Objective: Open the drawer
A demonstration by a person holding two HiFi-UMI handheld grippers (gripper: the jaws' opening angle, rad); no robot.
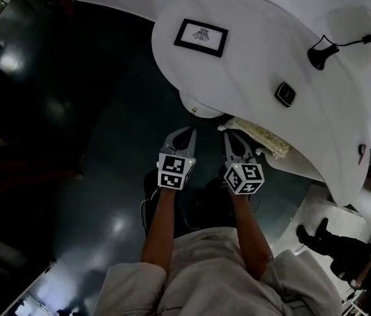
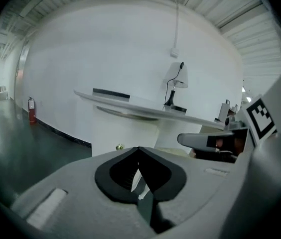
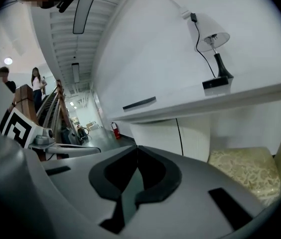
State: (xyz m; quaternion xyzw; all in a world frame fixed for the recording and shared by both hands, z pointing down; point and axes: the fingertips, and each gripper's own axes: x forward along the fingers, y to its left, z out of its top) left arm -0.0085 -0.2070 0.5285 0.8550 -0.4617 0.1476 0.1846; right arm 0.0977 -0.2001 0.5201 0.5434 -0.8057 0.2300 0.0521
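Underfoot, a dark glossy floor (image 1: 74,110) mirrors the ceiling lights. A curved white desk (image 1: 271,31) sweeps across it, carrying a black picture frame (image 1: 200,37) laid flat and a black lamp (image 1: 320,54) near the far edge. The drawer (image 1: 202,104) sits under the desk's near rim, its rounded white front bearing a small brass knob (image 1: 195,110). The left gripper (image 1: 191,133) hovers just short of that knob, not touching it. The right gripper (image 1: 226,135) is beside it, above a patterned cushion (image 1: 259,135). Both tongs are pinched together at the tips with nothing between them. Behind the desk rises a plain white wall (image 2: 105,49), with a red fire extinguisher (image 2: 31,109) at its foot.
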